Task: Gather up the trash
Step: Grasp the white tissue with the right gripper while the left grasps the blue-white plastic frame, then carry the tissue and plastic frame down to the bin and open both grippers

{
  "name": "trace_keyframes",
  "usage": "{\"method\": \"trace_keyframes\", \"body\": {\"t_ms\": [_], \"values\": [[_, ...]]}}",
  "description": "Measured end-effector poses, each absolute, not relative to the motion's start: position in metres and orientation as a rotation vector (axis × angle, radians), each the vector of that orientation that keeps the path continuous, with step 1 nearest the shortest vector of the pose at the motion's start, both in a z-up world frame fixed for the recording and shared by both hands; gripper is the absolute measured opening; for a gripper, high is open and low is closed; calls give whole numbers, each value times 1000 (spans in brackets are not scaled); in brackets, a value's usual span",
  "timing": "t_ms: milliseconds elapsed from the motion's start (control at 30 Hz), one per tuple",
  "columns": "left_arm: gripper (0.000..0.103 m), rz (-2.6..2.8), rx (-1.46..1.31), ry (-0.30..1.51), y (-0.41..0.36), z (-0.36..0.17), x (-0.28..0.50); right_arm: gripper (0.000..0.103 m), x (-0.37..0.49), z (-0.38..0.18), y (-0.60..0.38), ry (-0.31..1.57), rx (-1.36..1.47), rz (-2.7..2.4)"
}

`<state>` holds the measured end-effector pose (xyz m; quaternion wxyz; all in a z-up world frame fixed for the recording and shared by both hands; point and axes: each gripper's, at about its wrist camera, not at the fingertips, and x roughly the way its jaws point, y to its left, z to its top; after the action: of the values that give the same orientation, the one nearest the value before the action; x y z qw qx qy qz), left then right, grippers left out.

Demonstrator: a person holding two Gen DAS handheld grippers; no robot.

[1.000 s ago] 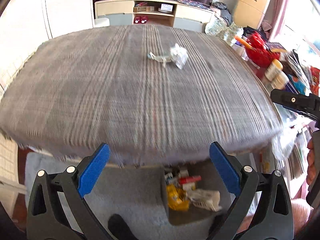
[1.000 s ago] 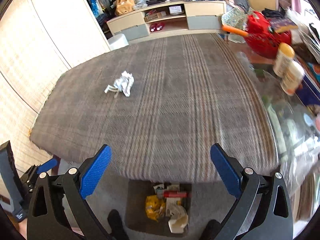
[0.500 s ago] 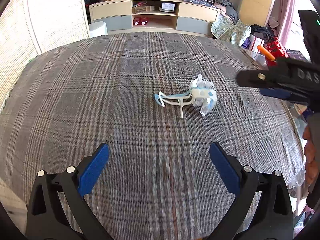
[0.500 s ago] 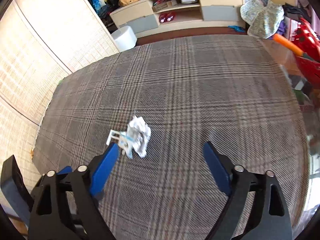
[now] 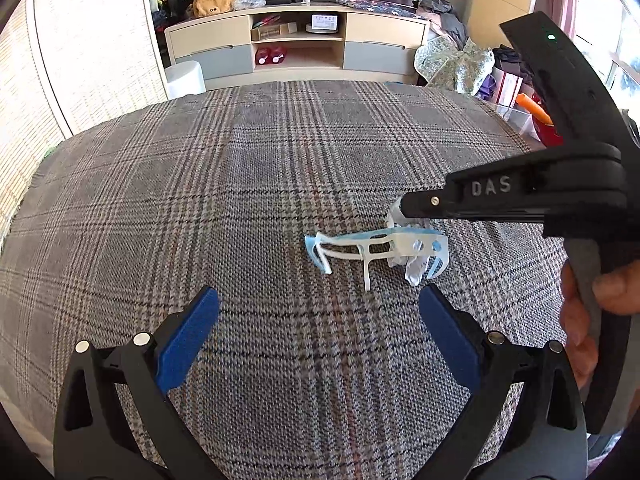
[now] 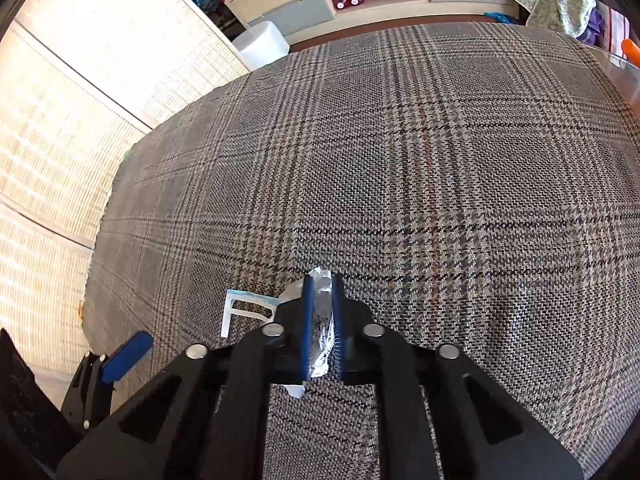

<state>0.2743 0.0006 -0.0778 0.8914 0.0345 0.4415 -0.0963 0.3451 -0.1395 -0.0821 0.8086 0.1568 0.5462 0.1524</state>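
Observation:
A crumpled clear wrapper (image 6: 321,328) and a white-and-blue plastic frame (image 5: 360,246) lie together on the plaid cloth (image 5: 240,184). My right gripper (image 6: 320,292) is shut on the wrapper, its blue pads pressed against it. In the left wrist view the right gripper comes in from the right over the trash (image 5: 416,204). My left gripper (image 5: 316,316) is open and empty, just in front of the frame. The frame also shows in the right wrist view (image 6: 244,312), left of the pinched wrapper.
A TV cabinet (image 5: 296,44) stands beyond the cloth's far edge, with a white stool (image 5: 186,78) at its left. Red and orange items (image 5: 536,116) sit off the right edge. A woven screen (image 6: 60,120) runs along the left.
Both grippers moved forward to the trash. The right gripper went from open to shut on the wrapper. The left gripper stays open.

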Motion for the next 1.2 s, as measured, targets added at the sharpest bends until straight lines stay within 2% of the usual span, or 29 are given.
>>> {"method": "trace_keyframes", "body": {"t_ms": [333,400,467,600,700,800,867,967,1200], "values": [[94,-235,69,916,-20,-82,293,7,328,-61,-171,1122,229,240],[89,-251,76,922,-25,-85,298,7,324,-59,-182,1127,233,235],[79,-260,90,931,-32,-89,302,7,326,-61,-191,1131,229,226],[70,-282,76,936,-37,-93,310,7,324,-65,-205,1130,225,218],[56,-306,69,955,-42,-98,317,7,323,-66,-211,1128,226,215],[33,-337,71,972,-47,-103,318,7,322,-70,-214,1134,225,214],[10,-352,91,967,-53,-104,318,7,321,-73,-215,1141,224,218],[0,-376,105,967,-58,-105,317,7,320,-76,-214,1143,220,215],[0,-372,136,937,-57,-91,294,7,303,-64,-215,1130,217,217]]}}
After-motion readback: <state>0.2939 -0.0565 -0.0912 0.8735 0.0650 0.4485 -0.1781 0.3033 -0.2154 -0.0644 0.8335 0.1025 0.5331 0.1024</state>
